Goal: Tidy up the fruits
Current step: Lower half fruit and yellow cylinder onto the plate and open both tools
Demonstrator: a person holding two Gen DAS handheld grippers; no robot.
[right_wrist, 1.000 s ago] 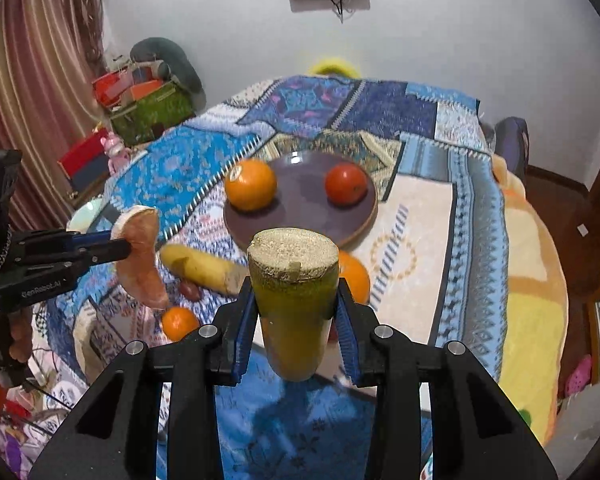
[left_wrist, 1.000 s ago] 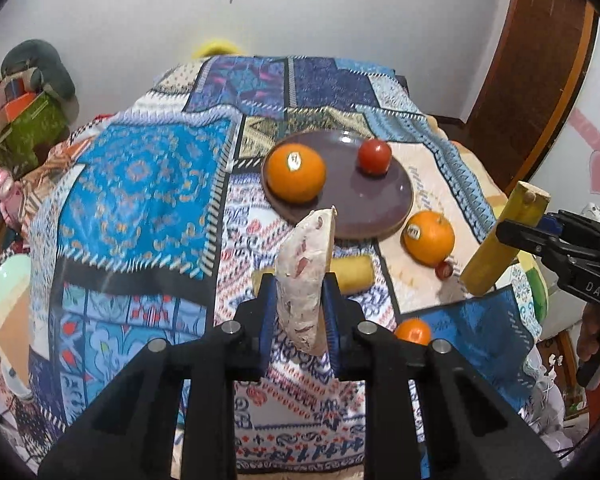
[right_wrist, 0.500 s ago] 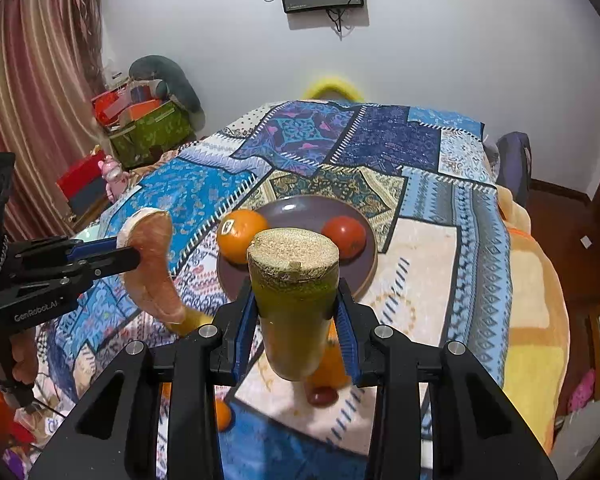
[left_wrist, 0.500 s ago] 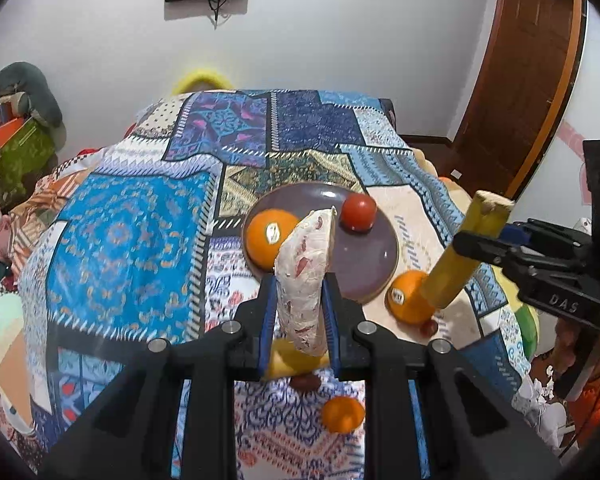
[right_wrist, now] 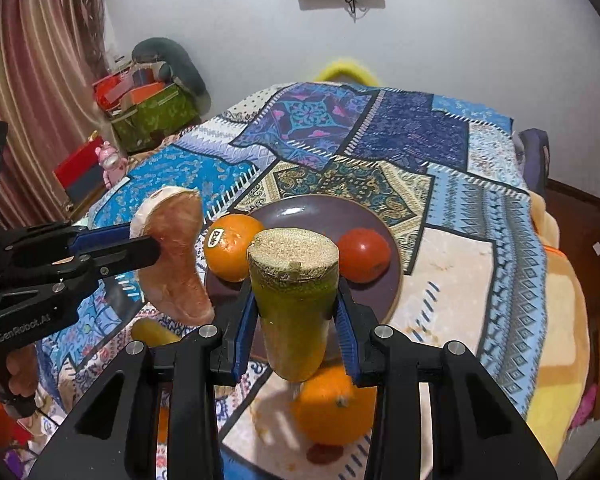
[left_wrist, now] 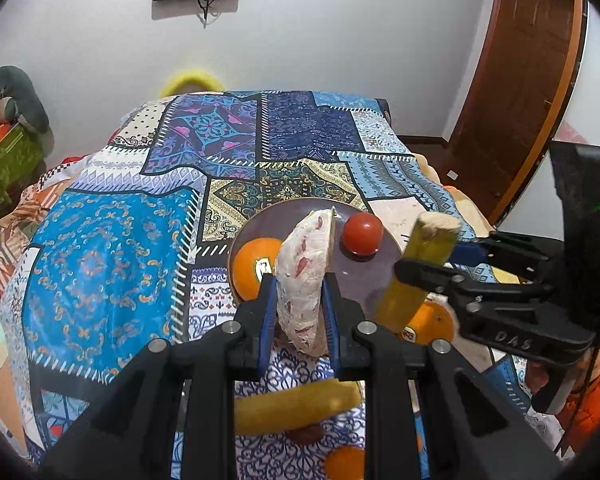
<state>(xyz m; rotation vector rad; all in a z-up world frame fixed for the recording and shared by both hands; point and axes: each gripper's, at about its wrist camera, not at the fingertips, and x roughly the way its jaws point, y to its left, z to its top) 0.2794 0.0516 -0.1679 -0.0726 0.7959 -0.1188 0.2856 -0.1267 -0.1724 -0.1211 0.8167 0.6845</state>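
Note:
My left gripper is shut on a pale pink fruit wedge, held above the near edge of a dark plate. It also shows in the right wrist view. My right gripper is shut on a yellow-green cut stalk piece, which also shows in the left wrist view. The plate holds an orange and a red tomato. Another orange lies on the bed under my right gripper.
A patchwork blanket covers the bed. A yellow fruit, a small orange and a dark small fruit lie near the front edge. Boxes stand at the left, a wooden door at the right.
Both grippers have moved forward with their loads and now hover close to the plate. The right gripper has come in beside the left.

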